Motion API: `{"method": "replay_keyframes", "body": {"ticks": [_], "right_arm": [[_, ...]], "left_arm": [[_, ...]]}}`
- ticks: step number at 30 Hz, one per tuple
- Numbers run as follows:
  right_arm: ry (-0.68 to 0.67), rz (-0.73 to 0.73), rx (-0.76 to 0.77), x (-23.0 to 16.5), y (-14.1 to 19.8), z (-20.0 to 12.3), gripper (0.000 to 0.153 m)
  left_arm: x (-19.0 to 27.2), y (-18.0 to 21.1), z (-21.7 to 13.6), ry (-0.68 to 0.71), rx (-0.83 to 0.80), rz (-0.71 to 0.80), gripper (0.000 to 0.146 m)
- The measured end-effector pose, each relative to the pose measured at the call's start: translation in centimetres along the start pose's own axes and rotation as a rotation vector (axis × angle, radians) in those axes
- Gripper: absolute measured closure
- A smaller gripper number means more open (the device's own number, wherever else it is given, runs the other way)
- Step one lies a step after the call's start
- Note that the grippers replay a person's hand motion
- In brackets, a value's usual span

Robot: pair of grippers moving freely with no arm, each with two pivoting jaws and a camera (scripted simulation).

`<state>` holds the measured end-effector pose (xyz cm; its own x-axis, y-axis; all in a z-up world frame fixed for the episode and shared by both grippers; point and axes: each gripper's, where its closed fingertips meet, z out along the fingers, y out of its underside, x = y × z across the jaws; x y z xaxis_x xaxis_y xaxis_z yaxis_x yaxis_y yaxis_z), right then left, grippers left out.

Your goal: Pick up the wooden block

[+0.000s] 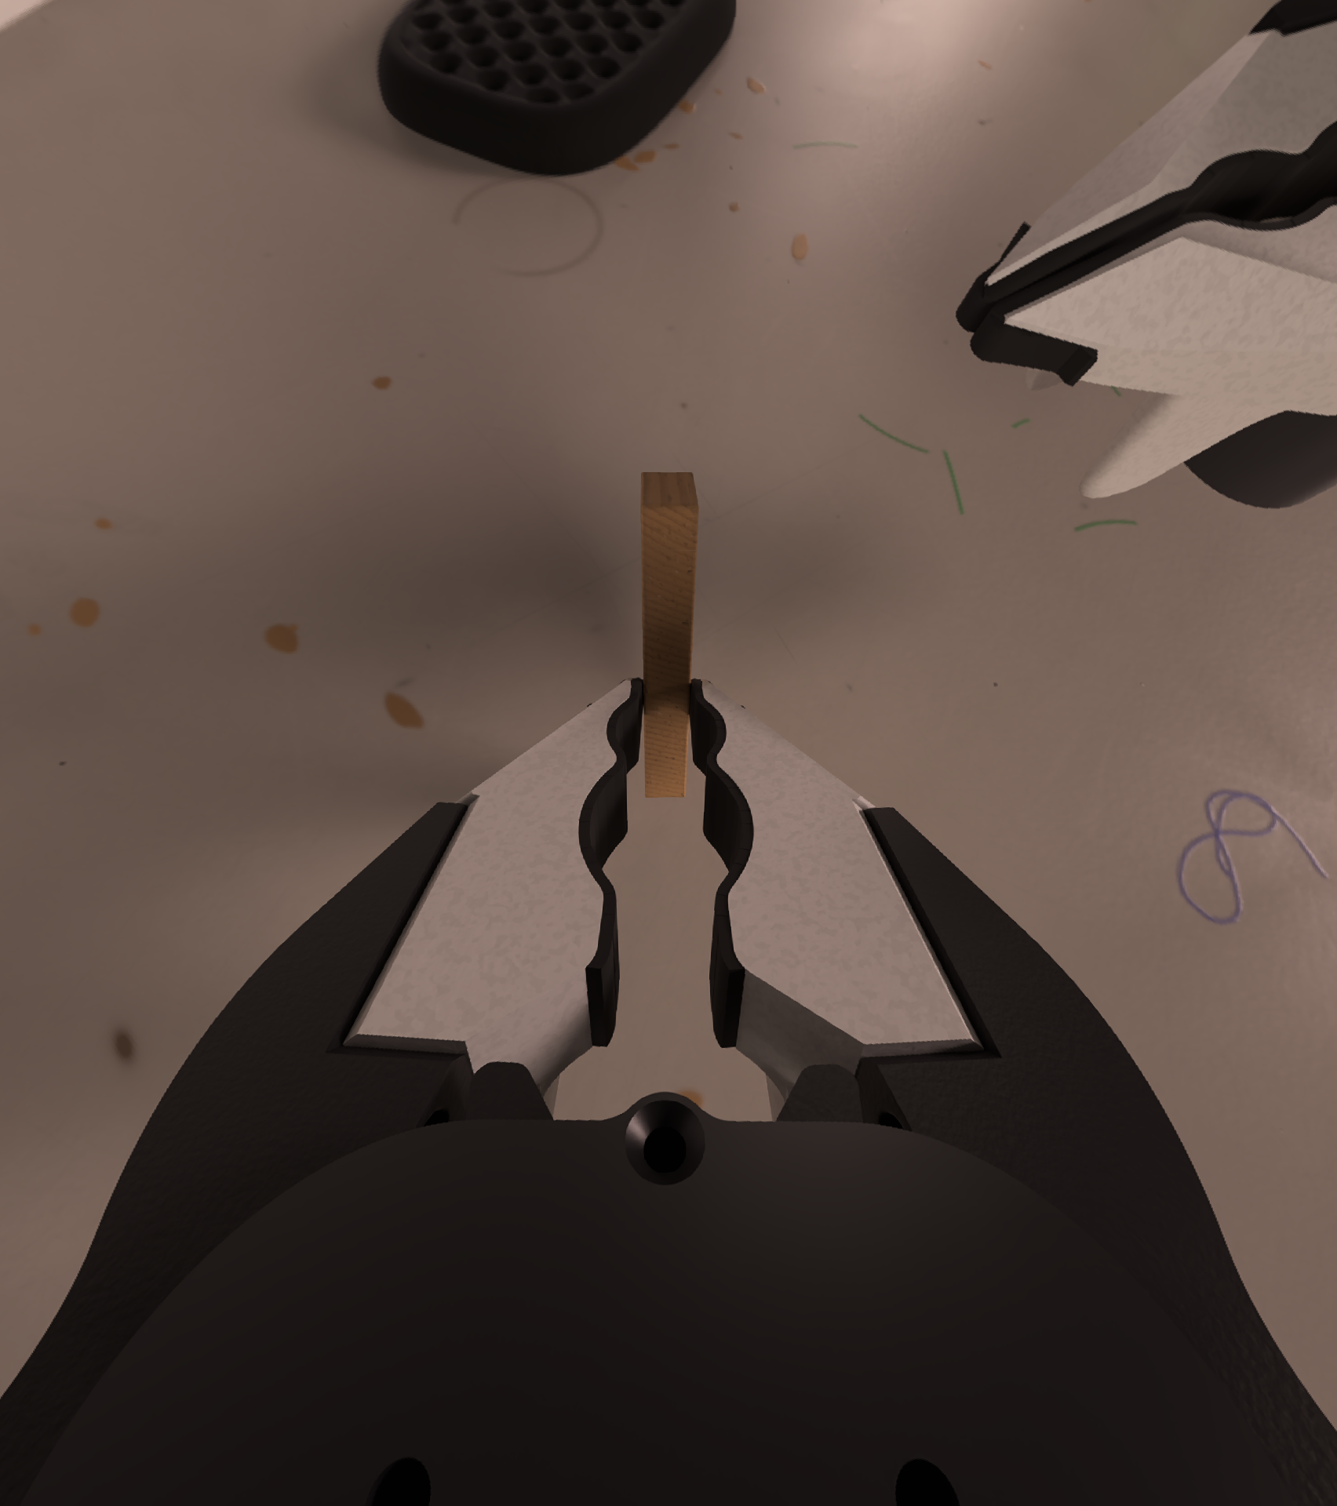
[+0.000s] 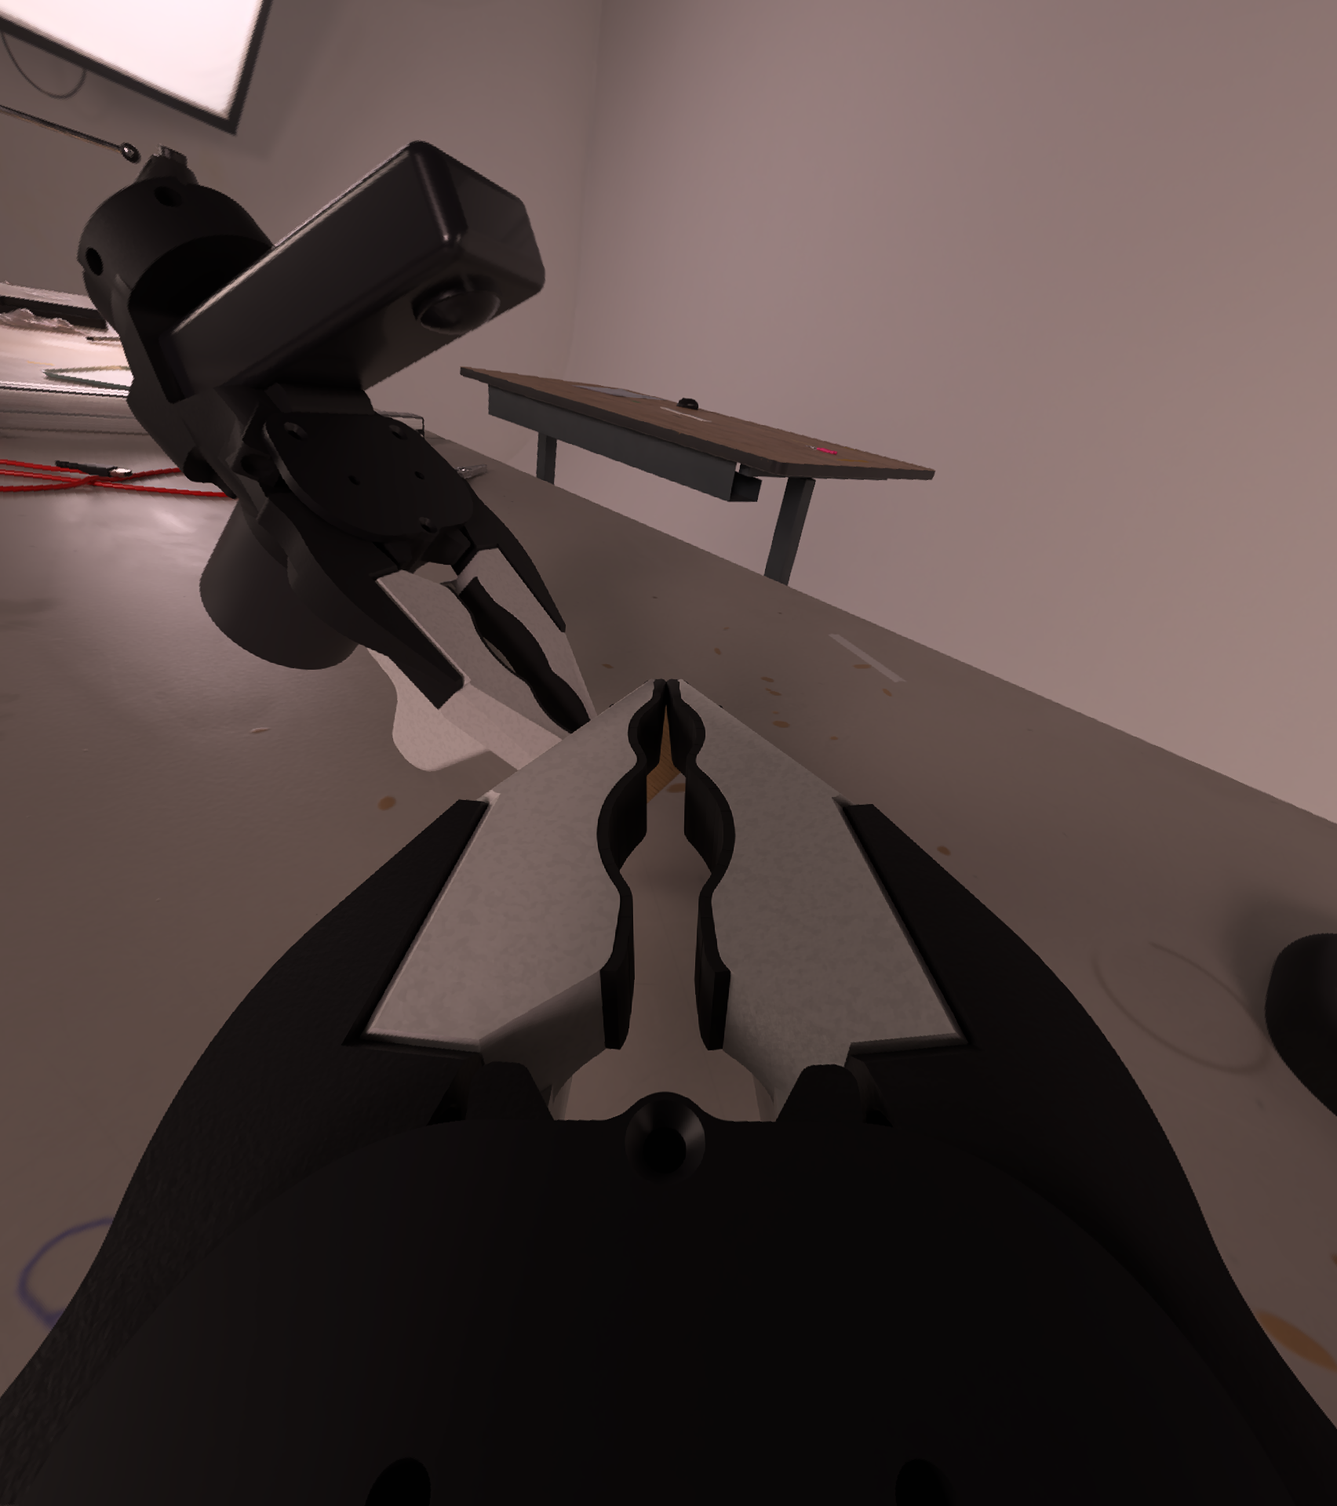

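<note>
While the left gripper (image 1: pixel 666 693) clamps its two black fingertip pads against the sides of the wooden block (image 1: pixel 669 603), the block stands on edge as a thin, pale slab that reaches forward past the tips over the beige table (image 1: pixel 200 489). Whether the slab's far end touches the table cannot be told from this angle, though a soft shadow spreads on the surface to both sides of it. Farther back on the table lies a black perforated pad (image 1: pixel 555 77), and small brown specks, green threads and a purple thread loop (image 1: pixel 1228 856) are scattered about. Off to the upper right hangs the right gripper (image 1: pixel 999 334), well apart from the block, with its fingers pressed together and nothing between them. From the right wrist view, only a sliver of the block shows behind those closed fingers (image 2: pixel 624 782).
</note>
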<state>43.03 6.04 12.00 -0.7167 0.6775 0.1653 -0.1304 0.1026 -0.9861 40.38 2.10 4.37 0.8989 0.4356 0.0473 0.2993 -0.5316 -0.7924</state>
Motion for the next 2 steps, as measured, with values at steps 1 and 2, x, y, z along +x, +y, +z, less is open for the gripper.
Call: {"method": "replay_keyframes", "body": {"ticks": [1,2], "right_arm": [[-0.001,0.004,-0.002,0.00,0.05,0.02,0.153],[-0.004,0.009,-0.004,0.00,0.11,0.05,0.153]], "left_arm": [[0.12,0.13,0.17,0.008,-0.011,-0.001,0.135],[0.19,0.22,0.28,0.012,-0.020,0.000,0.135]]}}
